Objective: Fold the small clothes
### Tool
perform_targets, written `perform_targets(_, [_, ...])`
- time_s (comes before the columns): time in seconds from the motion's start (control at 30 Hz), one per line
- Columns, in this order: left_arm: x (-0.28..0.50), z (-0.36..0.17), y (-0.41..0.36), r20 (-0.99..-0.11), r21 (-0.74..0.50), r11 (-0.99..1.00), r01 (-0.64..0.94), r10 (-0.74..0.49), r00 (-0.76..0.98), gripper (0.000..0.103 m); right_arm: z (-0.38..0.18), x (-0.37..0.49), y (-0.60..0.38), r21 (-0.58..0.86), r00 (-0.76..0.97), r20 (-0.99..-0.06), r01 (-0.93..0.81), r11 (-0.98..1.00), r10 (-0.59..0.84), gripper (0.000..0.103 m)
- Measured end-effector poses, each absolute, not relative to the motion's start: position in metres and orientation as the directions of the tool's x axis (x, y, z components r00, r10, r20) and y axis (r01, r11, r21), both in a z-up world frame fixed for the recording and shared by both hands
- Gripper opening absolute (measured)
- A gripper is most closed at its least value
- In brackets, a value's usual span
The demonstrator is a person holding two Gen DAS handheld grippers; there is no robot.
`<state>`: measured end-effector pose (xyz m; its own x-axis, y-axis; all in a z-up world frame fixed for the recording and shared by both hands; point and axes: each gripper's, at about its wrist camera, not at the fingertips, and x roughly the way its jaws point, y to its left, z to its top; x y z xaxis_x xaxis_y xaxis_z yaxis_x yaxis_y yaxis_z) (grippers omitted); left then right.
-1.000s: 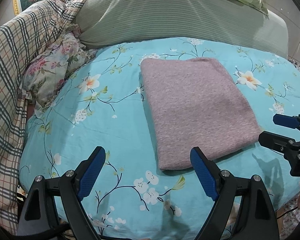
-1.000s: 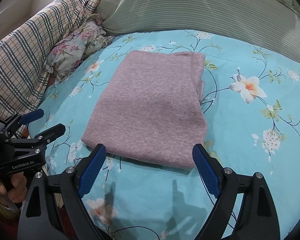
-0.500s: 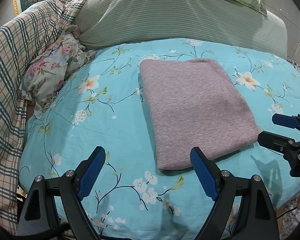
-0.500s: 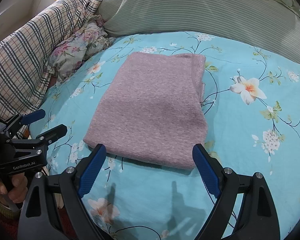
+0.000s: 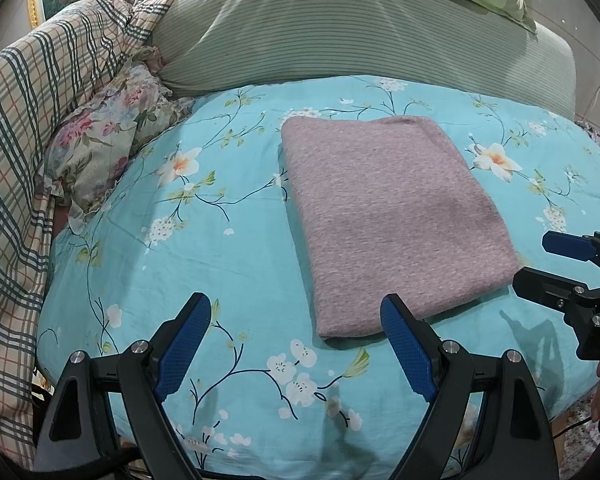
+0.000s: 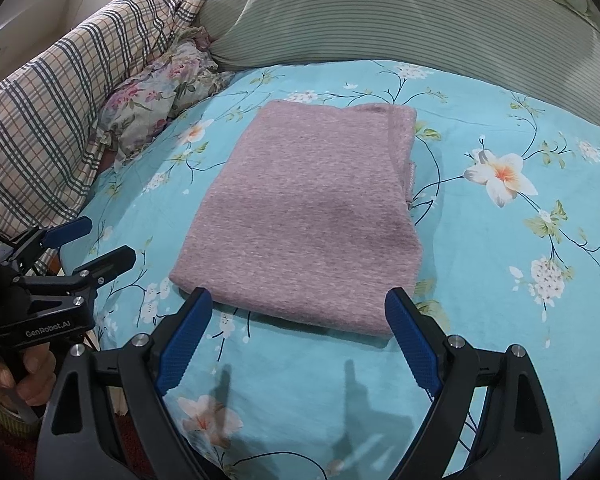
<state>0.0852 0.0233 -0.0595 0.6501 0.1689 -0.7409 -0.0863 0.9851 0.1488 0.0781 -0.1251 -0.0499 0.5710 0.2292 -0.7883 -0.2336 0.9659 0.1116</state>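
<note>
The folded mauve garment (image 5: pixel 388 220) lies flat on the floral bed cover (image 5: pixel 228 240), near its front edge. Left gripper (image 5: pixel 296 344) and right gripper (image 6: pixel 300 340) hover above that edge, jaws wide apart and empty.

bed (image 5: pixel 228 240) — turquoise floral sheet | folded mauve garment (image 5: pixel 388 216) flat on it — striped pillow (image 5: pixel 340 28) behind

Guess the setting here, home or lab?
Most likely a home bedroom. The folded pink garment lies on a bed with a turquoise floral sheet, a striped green pillow at the head and a plaid quilt bunched at the side.
</note>
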Motion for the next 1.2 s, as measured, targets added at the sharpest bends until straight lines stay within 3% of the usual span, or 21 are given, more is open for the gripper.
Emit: perform_targets(1.2, [0.094,-0.065,0.0206,-0.758,0.139,0.988,-0.074,0.154,0.633,0.087,-0.0523,0.0825,-0.1275,0.115,0.573,-0.787,-0.228,0.967,0.228,0.089])
